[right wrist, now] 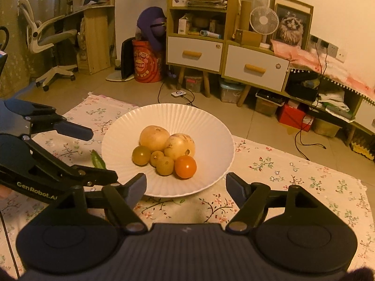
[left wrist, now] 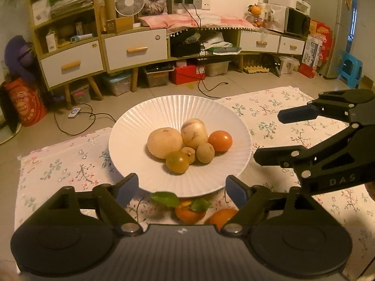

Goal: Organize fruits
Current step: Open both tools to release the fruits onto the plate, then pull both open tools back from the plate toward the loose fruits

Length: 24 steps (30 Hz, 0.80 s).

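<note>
Plate [left wrist: 145, 112] on the cloth [left wrist: 293, 121], six fruits clustered at its centre, tomato [left wrist: 220, 141] rightmost, two leafy oranges [left wrist: 190, 212] on the cloth before the plate, cabinet [left wrist: 136, 49] behind.

Six fruits [right wrist: 164, 154] clustered on the white plate [right wrist: 121, 126] (fluted rim), both tools' jaws apart, empty.

Black left gripper [left wrist: 182, 190] and right gripper [right wrist: 186, 186] have blue pads, silver screws.
</note>
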{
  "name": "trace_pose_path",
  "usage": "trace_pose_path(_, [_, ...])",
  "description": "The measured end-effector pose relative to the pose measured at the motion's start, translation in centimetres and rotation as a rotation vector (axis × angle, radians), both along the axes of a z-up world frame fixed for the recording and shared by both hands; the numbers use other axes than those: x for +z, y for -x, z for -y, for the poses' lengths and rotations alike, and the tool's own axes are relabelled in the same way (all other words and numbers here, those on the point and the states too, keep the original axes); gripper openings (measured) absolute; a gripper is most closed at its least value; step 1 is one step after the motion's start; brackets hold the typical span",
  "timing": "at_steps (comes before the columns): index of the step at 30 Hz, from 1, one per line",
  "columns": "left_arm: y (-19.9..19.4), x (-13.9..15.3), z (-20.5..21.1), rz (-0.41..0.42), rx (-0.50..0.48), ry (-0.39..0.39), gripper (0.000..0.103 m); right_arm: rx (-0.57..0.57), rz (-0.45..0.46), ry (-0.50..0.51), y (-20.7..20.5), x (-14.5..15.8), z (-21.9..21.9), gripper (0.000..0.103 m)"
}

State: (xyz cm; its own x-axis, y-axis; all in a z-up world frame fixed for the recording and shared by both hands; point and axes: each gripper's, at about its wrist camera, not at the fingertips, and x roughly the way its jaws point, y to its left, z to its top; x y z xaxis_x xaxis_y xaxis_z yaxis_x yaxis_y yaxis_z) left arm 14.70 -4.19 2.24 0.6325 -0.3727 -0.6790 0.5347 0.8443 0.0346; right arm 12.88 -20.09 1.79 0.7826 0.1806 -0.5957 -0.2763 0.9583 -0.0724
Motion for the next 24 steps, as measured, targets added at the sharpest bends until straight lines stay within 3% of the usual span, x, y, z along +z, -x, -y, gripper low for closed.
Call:
trace_pose_path(14, [3.6, 1.3, -1.4, 0.023, 0.013, -0.011, 0.095, -0.026, 0.021, 0.003, 2.9, 0.8, -0.4, 0.084])
trace_pose_path(24, [5.1, 1.2, -2.8, -0.006, 0.052, -0.031, 0.095, -0.024, 0.003, -0.001, 4.5, 0.6, -1.0, 0.095])
